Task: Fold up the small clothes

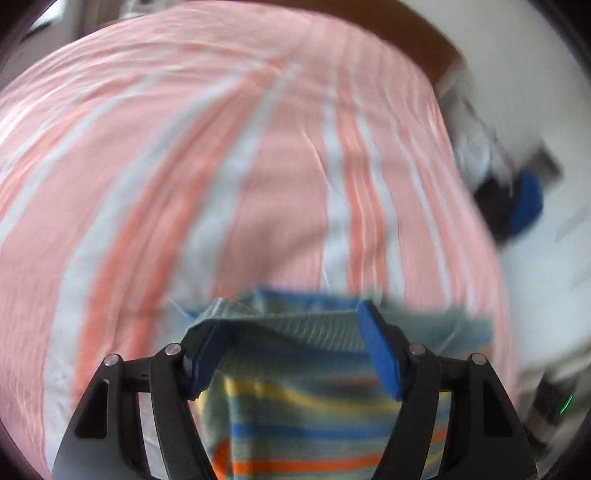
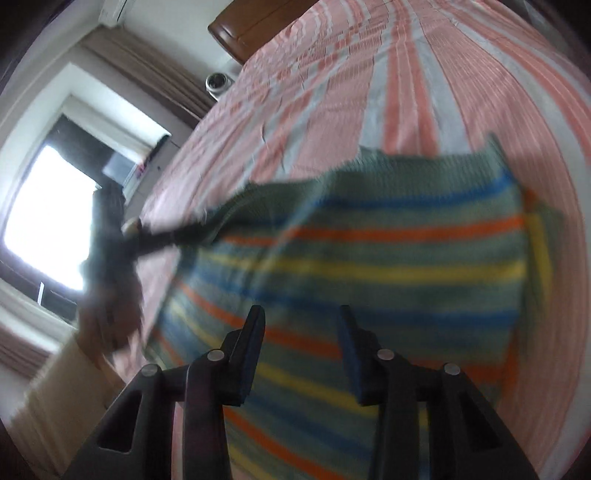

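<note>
A small knitted garment (image 2: 388, 258), green with blue, orange and yellow stripes, lies on the pink and white striped bed sheet (image 2: 406, 74). My right gripper (image 2: 302, 312) hovers over its near part, jaws apart with nothing between them. In the left wrist view, the garment (image 1: 295, 406) has a turned-over green edge lying across my left gripper (image 1: 291, 317). Its blue pads (image 1: 380, 354) stand wide and do not press the cloth. The right wrist view is blurred, and a dark shape sits at the garment's left corner.
The striped sheet (image 1: 221, 147) stretches far ahead. A wooden headboard (image 2: 251, 22) closes the far end. A bright window (image 2: 44, 214) and a small white round device (image 2: 218, 83) sit left of the bed. A blurred blue and dark object (image 1: 524, 199) lies past the bed's right edge.
</note>
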Motion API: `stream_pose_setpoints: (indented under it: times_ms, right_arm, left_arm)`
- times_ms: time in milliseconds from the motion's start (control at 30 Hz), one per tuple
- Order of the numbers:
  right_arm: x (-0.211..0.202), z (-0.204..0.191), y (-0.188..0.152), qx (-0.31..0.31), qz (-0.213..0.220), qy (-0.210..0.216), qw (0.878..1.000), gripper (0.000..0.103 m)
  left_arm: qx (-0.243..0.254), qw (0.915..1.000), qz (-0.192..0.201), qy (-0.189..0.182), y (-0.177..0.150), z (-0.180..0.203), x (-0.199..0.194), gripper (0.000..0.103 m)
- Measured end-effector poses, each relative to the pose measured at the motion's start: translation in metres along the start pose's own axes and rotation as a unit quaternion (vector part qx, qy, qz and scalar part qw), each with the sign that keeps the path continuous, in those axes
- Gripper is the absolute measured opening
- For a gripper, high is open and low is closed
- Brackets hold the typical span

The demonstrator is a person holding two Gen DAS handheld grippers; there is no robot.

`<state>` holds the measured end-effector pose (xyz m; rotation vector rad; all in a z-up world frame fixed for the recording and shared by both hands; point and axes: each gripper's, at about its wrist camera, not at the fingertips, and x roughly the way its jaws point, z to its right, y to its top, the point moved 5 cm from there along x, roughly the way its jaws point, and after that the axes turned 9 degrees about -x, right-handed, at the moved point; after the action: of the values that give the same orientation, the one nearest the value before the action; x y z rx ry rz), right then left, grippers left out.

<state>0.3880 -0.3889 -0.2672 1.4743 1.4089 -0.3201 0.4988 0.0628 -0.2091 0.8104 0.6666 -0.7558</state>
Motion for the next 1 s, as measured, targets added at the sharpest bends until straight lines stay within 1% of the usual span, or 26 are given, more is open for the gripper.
stream_pose_setpoints:
  times_ms: [33,67,100,167,200,233,267,333,400,433,467,500,533,567,600,633,667,700,733,767,800,833,867,900,967,1000]
  right_arm:
    - [-0.003,0.004,-0.004,-0.001,0.002,-0.003,1.000,0.040]
    - [-0.009,0.004,-0.011,-0.003,0.005,-0.001,1.000,0.040]
    - [-0.014,0.005,-0.015,-0.007,0.006,0.000,1.000,0.040]
    - [-0.025,-0.003,-0.024,-0.029,0.008,0.000,1.000,0.042]
    - [-0.024,-0.004,-0.030,-0.038,0.007,-0.003,0.999,0.046]
    - [-0.024,-0.009,-0.037,-0.052,0.001,-0.010,0.999,0.048]
    - [-0.020,-0.013,-0.038,-0.060,-0.003,-0.016,0.998,0.049]
    - [-0.013,-0.010,-0.047,-0.061,-0.014,-0.027,0.998,0.049]
    - [-0.008,-0.009,-0.048,-0.047,-0.012,-0.028,0.998,0.049]
    - [-0.009,-0.009,-0.049,-0.042,-0.007,-0.026,0.999,0.049]
    - [-0.014,-0.010,-0.051,-0.039,-0.003,-0.025,0.999,0.049]
    - [-0.019,-0.009,-0.055,-0.039,-0.002,-0.026,0.999,0.049]
    - [-0.021,-0.008,-0.060,-0.038,-0.004,-0.029,0.999,0.049]
    - [-0.023,-0.006,-0.067,-0.038,-0.011,-0.035,0.999,0.049]
    - [-0.022,-0.004,-0.074,-0.037,-0.020,-0.041,0.998,0.049]
    - [-0.024,-0.002,-0.083,-0.037,-0.027,-0.046,0.998,0.049]
    - [-0.029,-0.002,-0.095,-0.037,-0.027,-0.048,0.998,0.049]
    - [-0.035,-0.001,-0.103,-0.037,-0.023,-0.049,0.998,0.049]
    - [-0.043,-0.002,-0.115,-0.038,-0.019,-0.051,0.998,0.049]
    - [-0.051,-0.004,-0.122,-0.038,-0.013,-0.053,0.998,0.049]
    - [-0.058,-0.005,-0.127,-0.036,-0.005,-0.057,0.998,0.049]
    - [-0.068,-0.009,-0.134,-0.029,0.002,-0.068,0.997,0.050]
    - [-0.073,-0.010,-0.138,-0.024,0.004,-0.077,0.997,0.052]
    - [-0.077,-0.013,-0.142,-0.019,0.014,-0.082,0.996,0.053]
    - [-0.089,-0.019,-0.152,-0.005,0.041,-0.082,0.996,0.054]
    - [-0.092,-0.021,-0.156,0.003,0.049,-0.079,0.996,0.058]
  left_arm:
    - [-0.009,0.9999,0.001,-0.014,-0.001,-0.002,-0.010,0.072]
    - [0.003,0.9999,0.002,-0.015,-0.005,0.000,-0.016,0.073]
    - [0.026,0.9996,0.005,-0.005,-0.012,0.003,-0.024,0.075]
    - [0.086,0.9961,0.016,0.011,-0.031,0.014,-0.039,0.085]
    - [0.105,0.9943,0.019,0.010,-0.037,0.018,-0.043,0.089]
    - [0.115,0.9931,0.019,0.011,-0.041,0.021,-0.046,0.094]
    - [0.120,0.9926,0.012,0.016,-0.044,0.022,-0.047,0.095]
    - [0.108,0.9940,-0.003,0.019,-0.041,0.023,-0.045,0.095]
    - [0.081,0.9967,-0.009,0.003,-0.040,0.021,-0.044,0.095]
    - [0.074,0.9971,-0.015,-0.008,-0.045,0.020,-0.045,0.095]
    - [0.077,0.9963,-0.033,-0.018,-0.058,0.018,-0.043,0.095]
    - [0.088,0.9949,-0.046,-0.016,-0.072,0.016,-0.042,0.094]
    - [0.113,0.9919,-0.058,0.001,-0.094,0.011,-0.042,0.089]
    - [0.131,0.9892,-0.064,0.021,-0.108,0.007,-0.040,0.078]
    - [0.152,0.9843,-0.071,0.054,-0.129,-0.003,-0.040,0.071]
    - [0.167,0.9790,-0.077,0.088,-0.149,-0.015,-0.043,0.059]
    - [0.179,0.9741,-0.069,0.120,-0.167,-0.028,-0.050,0.059]
    - [0.181,0.9736,-0.055,0.127,-0.177,-0.034,-0.060,0.059]
    - [0.175,0.9749,-0.042,0.131,-0.188,-0.041,-0.073,0.064]
    - [0.168,0.9754,-0.035,0.138,-0.193,-0.044,-0.082,0.073]
    - [0.156,0.9762,-0.022,0.148,-0.197,-0.047,-0.094,0.077]
    - [0.148,0.9774,-0.008,0.151,-0.200,-0.048,-0.104,0.080]
    - [0.143,0.9780,0.004,0.152,-0.203,-0.046,-0.112,0.082]
    - [0.142,0.9776,0.012,0.155,-0.204,-0.045,-0.119,0.083]
    - [0.150,0.9741,0.034,0.166,-0.207,-0.037,-0.130,0.087]
    - [0.156,0.9721,0.043,0.170,-0.207,-0.033,-0.134,0.088]
